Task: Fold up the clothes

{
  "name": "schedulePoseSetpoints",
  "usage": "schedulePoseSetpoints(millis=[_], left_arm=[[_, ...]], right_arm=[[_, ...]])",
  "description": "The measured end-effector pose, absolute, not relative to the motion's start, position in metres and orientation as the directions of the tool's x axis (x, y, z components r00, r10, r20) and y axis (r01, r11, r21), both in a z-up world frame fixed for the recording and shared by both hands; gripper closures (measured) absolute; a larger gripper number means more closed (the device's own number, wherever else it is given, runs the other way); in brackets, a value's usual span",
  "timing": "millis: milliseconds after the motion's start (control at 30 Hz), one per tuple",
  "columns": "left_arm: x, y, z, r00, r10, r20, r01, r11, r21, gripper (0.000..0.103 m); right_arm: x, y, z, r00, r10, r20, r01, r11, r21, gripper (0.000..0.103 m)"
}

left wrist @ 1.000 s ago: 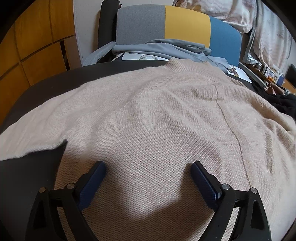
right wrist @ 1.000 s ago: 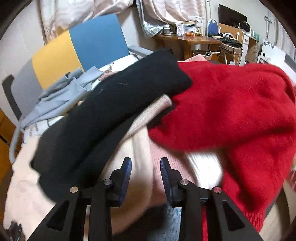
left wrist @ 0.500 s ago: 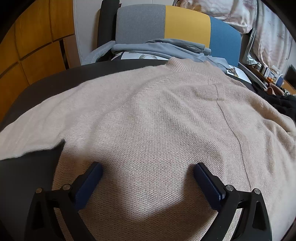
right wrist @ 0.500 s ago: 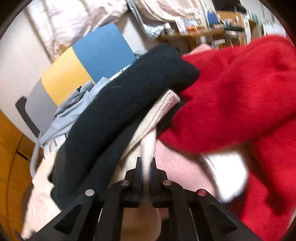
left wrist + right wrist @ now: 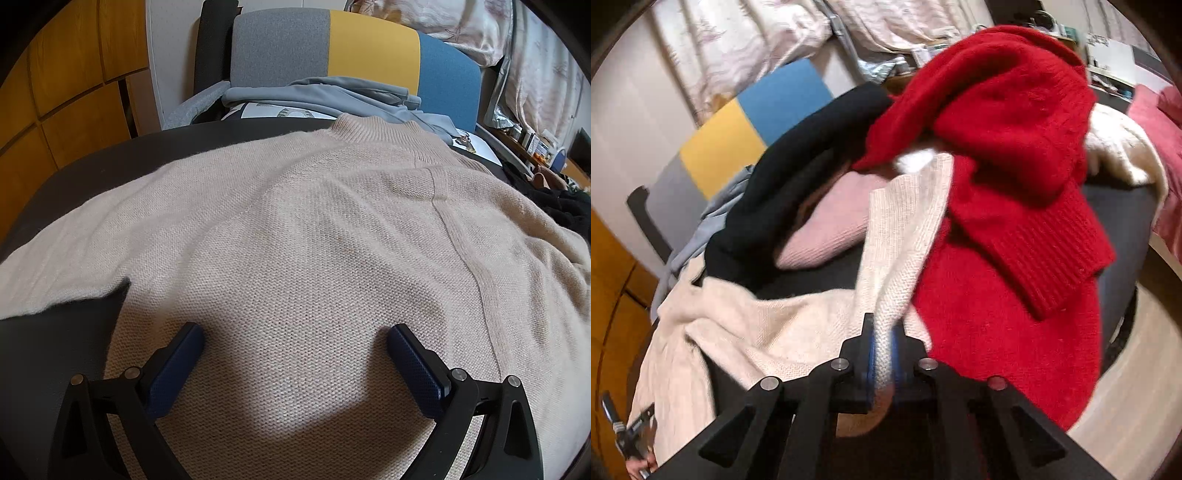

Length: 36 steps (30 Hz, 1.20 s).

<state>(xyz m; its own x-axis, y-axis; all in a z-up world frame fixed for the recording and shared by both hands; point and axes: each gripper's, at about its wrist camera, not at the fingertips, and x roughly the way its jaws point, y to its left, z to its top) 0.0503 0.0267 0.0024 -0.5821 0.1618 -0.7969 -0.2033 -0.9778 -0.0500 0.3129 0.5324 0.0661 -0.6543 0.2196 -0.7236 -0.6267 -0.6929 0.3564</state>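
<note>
Left wrist close above beige sweater [image 5: 314, 240], right wrist facing clothes pile, both showing tricolour chair [image 5: 746, 125]

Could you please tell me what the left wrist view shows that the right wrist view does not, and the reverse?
Only the left wrist view shows the beige sweater's collar and body spread flat, with the left tool wide open over it. Only the right wrist view shows the red sweater, the pink garment, and the right tool with the beige sleeve between its pads, jaws opening. Both show the chair back and the black garment.
</note>
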Motion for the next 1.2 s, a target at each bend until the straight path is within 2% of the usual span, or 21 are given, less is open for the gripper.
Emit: schedulePoseSetpoints(millis=[67,167,200,267,333,400,533,667,733,833,900,1000,1033,1100,1200], left_arm=[[0.050,0.027,0.003,-0.582,0.160,-0.797,-0.203,-0.978,-0.048,0.002],[0.049,0.026,0.003,-0.582,0.158,-0.798,-0.205,-0.978,-0.044,0.002],[0.049,0.026,0.003,-0.582,0.157,-0.798,-0.205,-0.978,-0.043,0.002],[0.049,0.026,0.003,-0.580,0.158,-0.799,-0.206,-0.978,-0.044,0.002],[0.048,0.026,0.003,-0.579,0.156,-0.800,-0.205,-0.978,-0.042,0.001],[0.048,0.026,0.003,-0.579,0.153,-0.801,-0.205,-0.978,-0.039,0.001],[0.048,0.026,0.003,-0.576,0.151,-0.803,-0.204,-0.978,-0.037,0.001],[0.048,0.026,0.003,-0.575,0.148,-0.805,-0.202,-0.979,-0.036,0.001],[0.049,0.025,0.003,-0.574,0.147,-0.805,-0.200,-0.979,-0.036,0.001],[0.051,0.024,0.003,-0.574,0.147,-0.806,-0.200,-0.979,-0.036,0.001],[0.052,0.023,0.003,-0.573,0.146,-0.806,-0.199,-0.979,-0.036,0.001],[0.053,0.022,0.004,-0.570,0.144,-0.809,-0.199,-0.979,-0.034,0.000],[0.055,0.021,0.004,-0.569,0.141,-0.810,-0.197,-0.980,-0.032,0.000],[0.058,0.020,0.004,-0.567,0.135,-0.813,-0.192,-0.981,-0.029,0.000],[0.069,0.020,0.007,-0.556,0.127,-0.822,-0.187,-0.982,-0.026,0.001]], right_arm=[[0.313,0.543,0.066,-0.635,0.238,-0.735,-0.660,-0.662,0.356,0.077],[0.298,0.563,0.054,-0.638,0.160,-0.753,-0.670,-0.597,0.441,0.077],[0.292,0.571,0.049,-0.648,0.113,-0.753,-0.661,-0.574,0.483,0.080],[0.278,0.580,0.041,-0.664,0.007,-0.747,-0.627,-0.549,0.553,0.096],[0.267,0.578,0.057,-0.696,-0.030,-0.718,-0.576,-0.572,0.583,0.096],[0.255,0.572,0.099,-0.732,0.011,-0.681,-0.517,-0.660,0.546,0.097],[0.244,0.577,0.194,-0.842,0.138,-0.522,-0.434,-0.748,0.502,0.097],[0.248,0.592,0.261,-0.852,0.374,-0.366,-0.498,-0.795,0.347,0.097],[0.245,0.607,0.259,-0.809,0.452,-0.376,-0.567,-0.768,0.298,0.097],[0.233,0.638,0.212,-0.663,0.525,-0.533,-0.703,-0.682,0.202,0.097],[0.220,0.657,0.164,-0.532,0.486,-0.693,-0.751,-0.649,0.122,0.093],[0.221,0.658,0.126,-0.433,0.473,-0.767,-0.776,-0.629,0.050,0.093],[0.226,0.653,0.125,-0.423,0.498,-0.757,-0.790,-0.612,0.038,0.092],[0.247,0.630,0.147,-0.385,0.641,-0.664,-0.861,-0.509,0.007,0.077],[0.271,0.577,0.185,-0.449,0.756,-0.477,-0.879,-0.470,0.081,0.077]])
